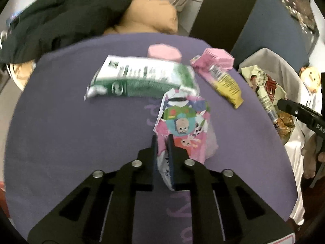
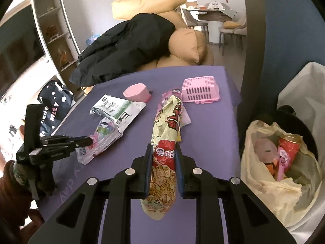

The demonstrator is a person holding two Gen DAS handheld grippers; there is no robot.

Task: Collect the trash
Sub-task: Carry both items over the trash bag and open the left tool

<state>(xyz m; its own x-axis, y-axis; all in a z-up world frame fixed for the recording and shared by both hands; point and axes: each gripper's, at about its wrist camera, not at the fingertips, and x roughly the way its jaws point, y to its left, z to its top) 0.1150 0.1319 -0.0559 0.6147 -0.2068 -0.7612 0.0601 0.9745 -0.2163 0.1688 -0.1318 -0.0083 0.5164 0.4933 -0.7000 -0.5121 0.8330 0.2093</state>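
Note:
My left gripper (image 1: 162, 138) is shut on a pink cartoon-printed wrapper (image 1: 182, 122), lifted just above the purple table (image 1: 71, 132); it also shows in the right wrist view (image 2: 101, 140). My right gripper (image 2: 163, 146) is shut on a long cream-and-red snack bag (image 2: 166, 134), which in the left wrist view (image 1: 262, 87) hangs by the bin. A green-and-white packet (image 1: 142, 79) and a pink-and-yellow wrapper (image 1: 221, 79) lie on the table. The bin's white bag (image 2: 270, 158) holds several pieces of trash at the table's right edge.
A pink perforated basket (image 2: 201, 89) and a pink cup on its side (image 2: 136, 92) sit at the table's far end. A black jacket (image 2: 126, 46) lies over tan cushions (image 2: 186, 44) behind. A dark patterned bag (image 2: 54, 99) stands left of the table.

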